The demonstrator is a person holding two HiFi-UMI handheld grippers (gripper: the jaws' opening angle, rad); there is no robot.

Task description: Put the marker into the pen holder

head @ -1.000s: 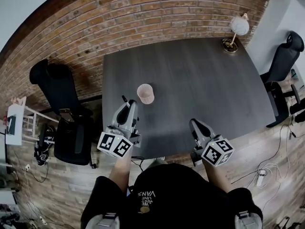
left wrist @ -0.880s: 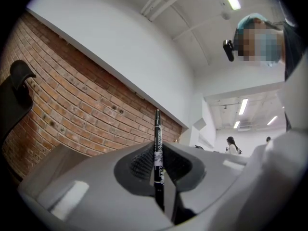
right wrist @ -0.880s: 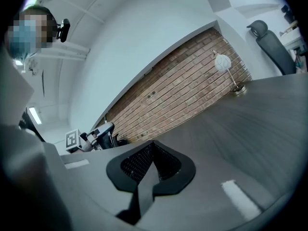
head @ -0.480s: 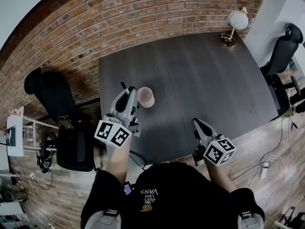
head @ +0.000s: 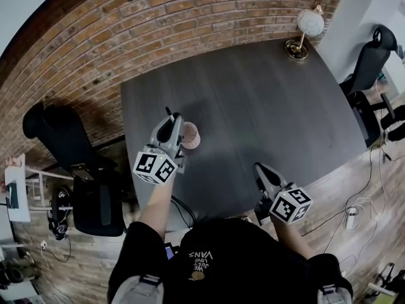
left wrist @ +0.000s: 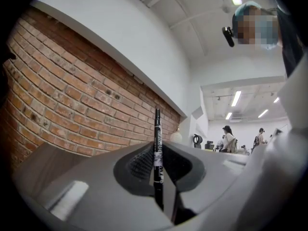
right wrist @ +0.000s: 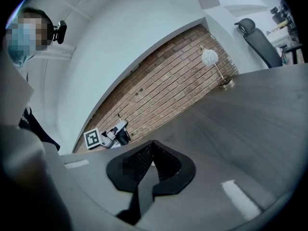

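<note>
A black marker [left wrist: 157, 143] with white print stands upright between the jaws of my left gripper [left wrist: 157, 154], which is shut on it. In the head view its tip [head: 167, 111] pokes out beyond the left gripper [head: 171, 120]. This gripper hovers just left of the pink pen holder [head: 190, 136], which stands on the dark table [head: 266, 100]. My right gripper [head: 258, 168] is near the table's front edge, shut with nothing in it [right wrist: 150, 150].
A globe lamp [head: 305, 25] on a brass base stands at the table's far right corner. One black office chair [head: 60, 141] is left of the table and another [head: 370, 62] right of it. A brick wall [head: 190, 24] runs behind.
My left gripper, holding the marker, has moved forward until it is right beside the pen holder. The right gripper has barely moved.
</note>
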